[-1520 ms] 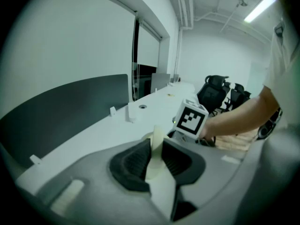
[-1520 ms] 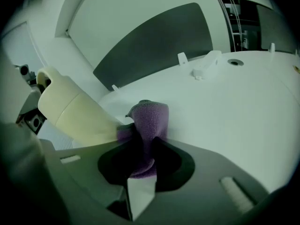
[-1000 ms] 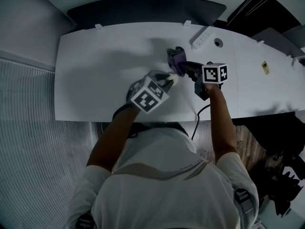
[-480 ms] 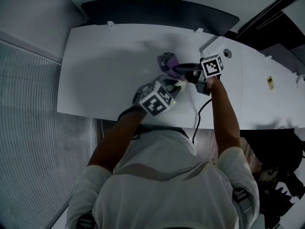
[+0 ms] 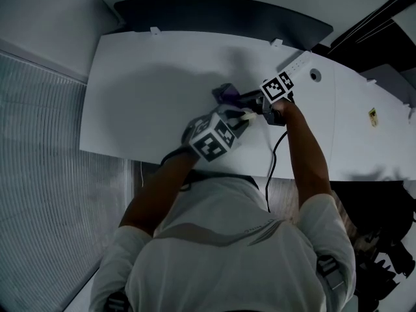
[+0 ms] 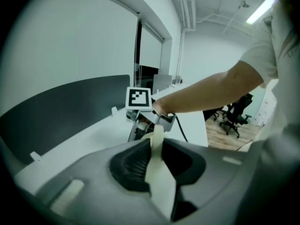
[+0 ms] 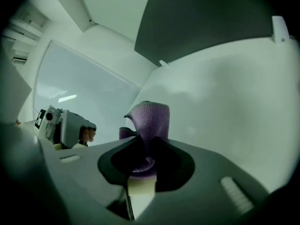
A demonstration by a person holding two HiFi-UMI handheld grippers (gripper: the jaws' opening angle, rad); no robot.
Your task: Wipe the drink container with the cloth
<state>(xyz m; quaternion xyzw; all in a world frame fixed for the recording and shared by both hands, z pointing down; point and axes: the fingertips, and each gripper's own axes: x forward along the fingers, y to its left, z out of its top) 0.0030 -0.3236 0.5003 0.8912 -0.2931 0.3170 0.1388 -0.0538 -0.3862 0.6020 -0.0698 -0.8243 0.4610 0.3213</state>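
My right gripper (image 5: 239,98) is shut on a purple textured cloth (image 5: 226,93). In the right gripper view the cloth (image 7: 150,118) rises in a fold from between the jaws (image 7: 142,172) over the white table (image 7: 234,93). My left gripper (image 5: 246,115) points its pale fingers at the right one from the near side, tips close to it. In the left gripper view the pale fingers (image 6: 157,135) lie together with no gap and nothing visible between them. The right gripper (image 6: 140,121) sits just past them. I cannot pick out a drink container in any view.
The white table (image 5: 149,90) has a dark partition (image 5: 221,15) along its far edge. A power strip (image 5: 300,62) and a round cable hole (image 5: 315,75) lie at the back right. A black cable (image 5: 273,168) hangs over the near edge. Office chairs (image 6: 234,114) stand beyond.
The right gripper and its cloth have drawn in closer to the left gripper's tips. The cloth looks lower and flatter than a second ago. The head view has shifted a little.
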